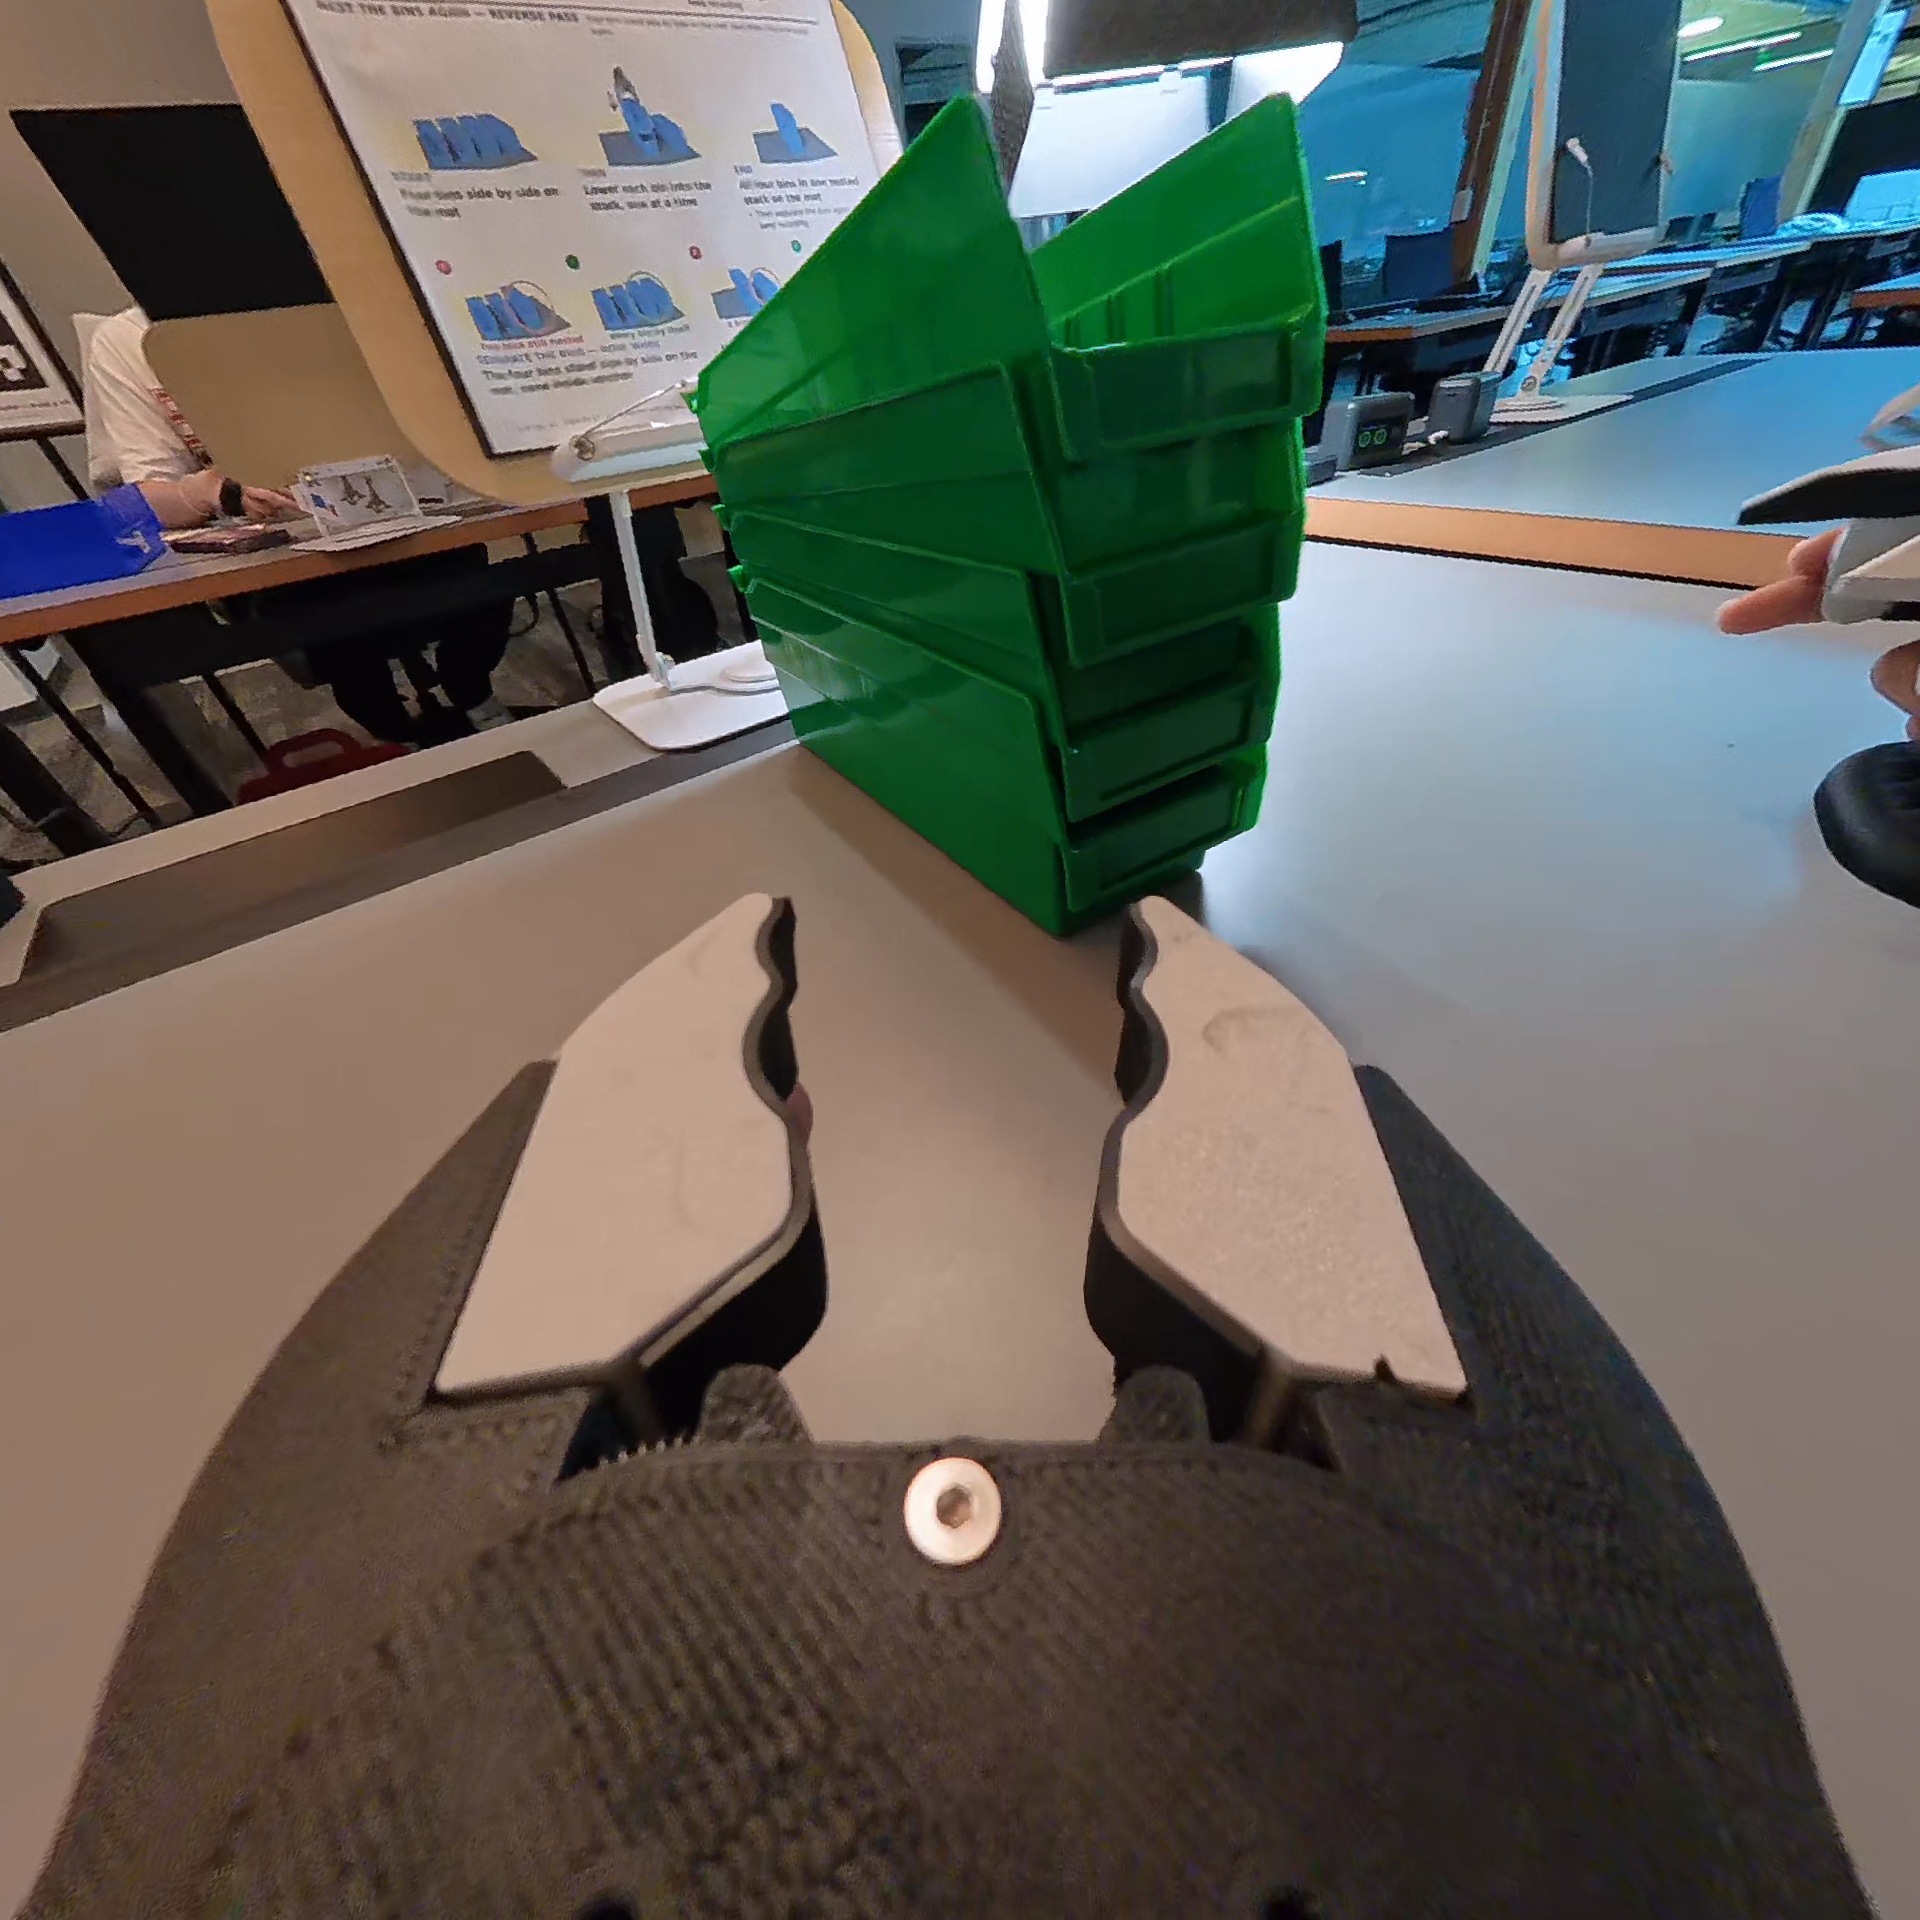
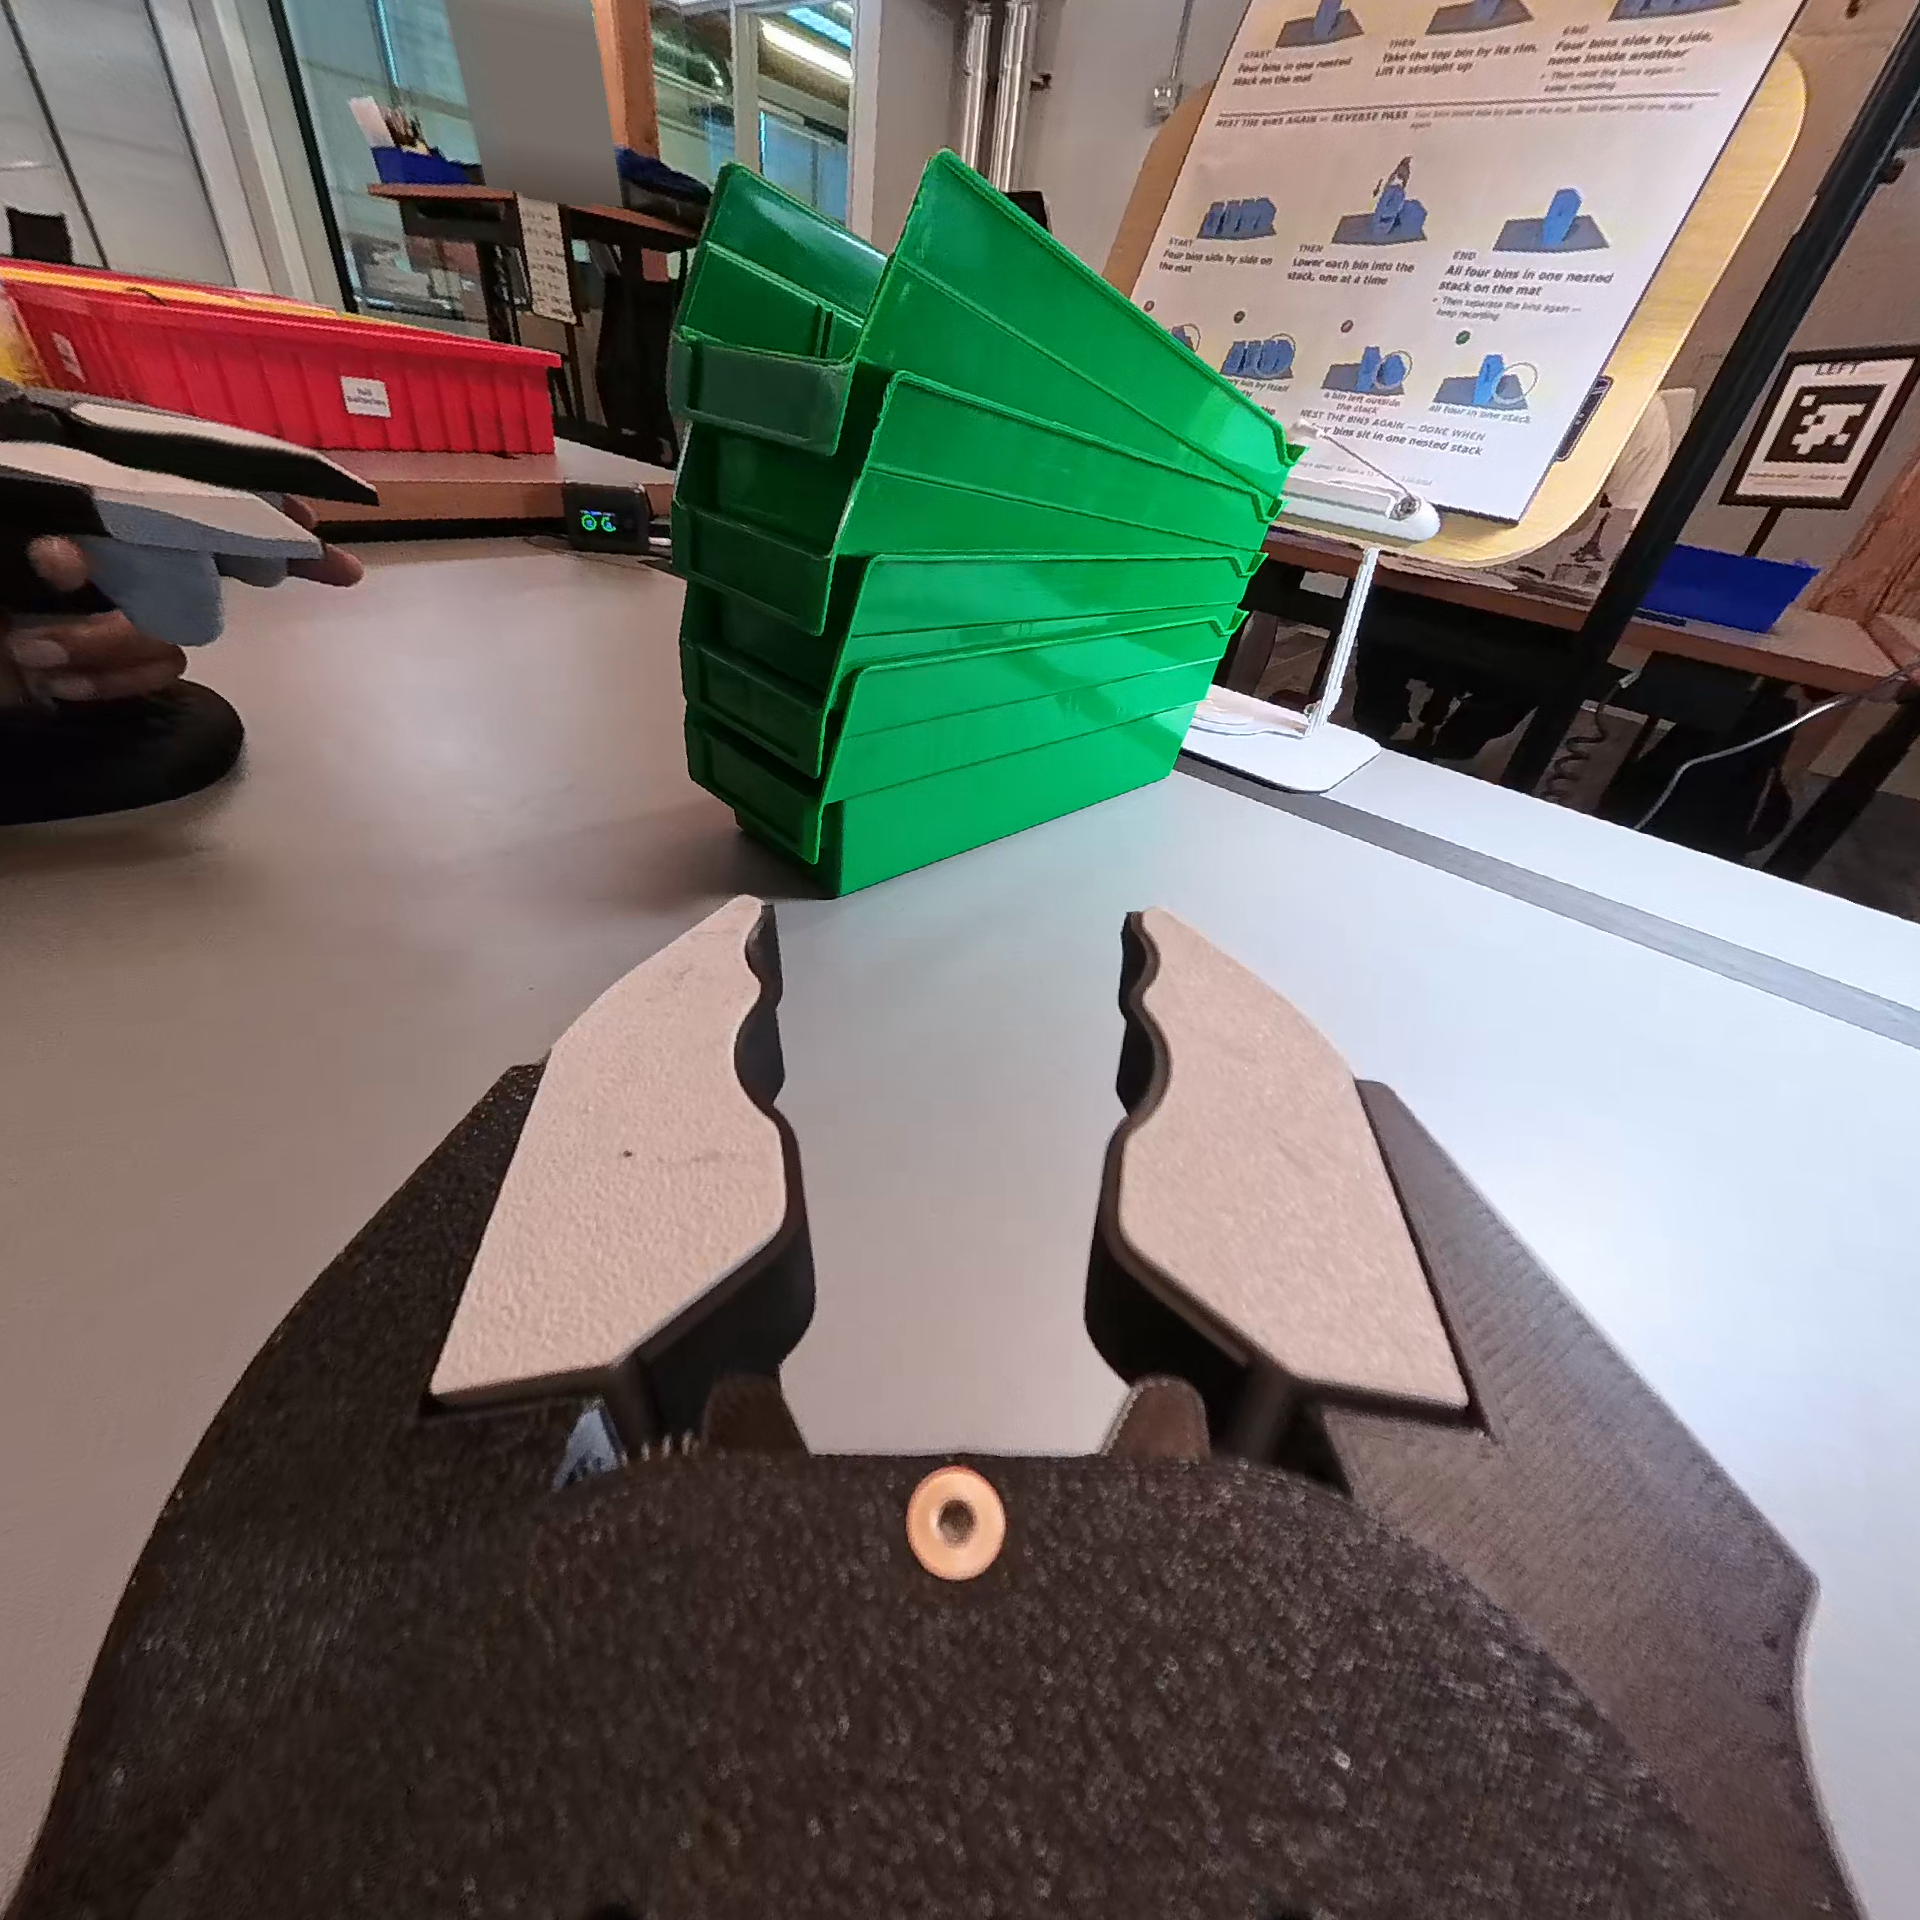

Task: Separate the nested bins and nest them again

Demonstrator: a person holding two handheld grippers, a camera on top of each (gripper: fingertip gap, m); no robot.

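Observation:
A stack of several green plastic bins (image 1: 997,540) stands nested on the grey table (image 1: 1507,935); the upper bins tilt more steeply than the lower ones. The stack also shows in the right wrist view (image 2: 966,540). My left gripper (image 1: 956,925) is open and empty, low over the table, just in front of the stack's near corner. My right gripper (image 2: 945,925) is open and empty, a short way in front of the stack on its other side. Each gripper shows at the edge of the other's view, the right one (image 1: 1860,530) and the left one (image 2: 187,499), held by hands.
A white lamp base (image 2: 1288,748) stands behind the stack near the table's far edge. An instruction poster (image 1: 582,208) leans behind it. A red bin (image 2: 281,374) lies on a far table. A person sits at a desk (image 1: 145,416) in the background.

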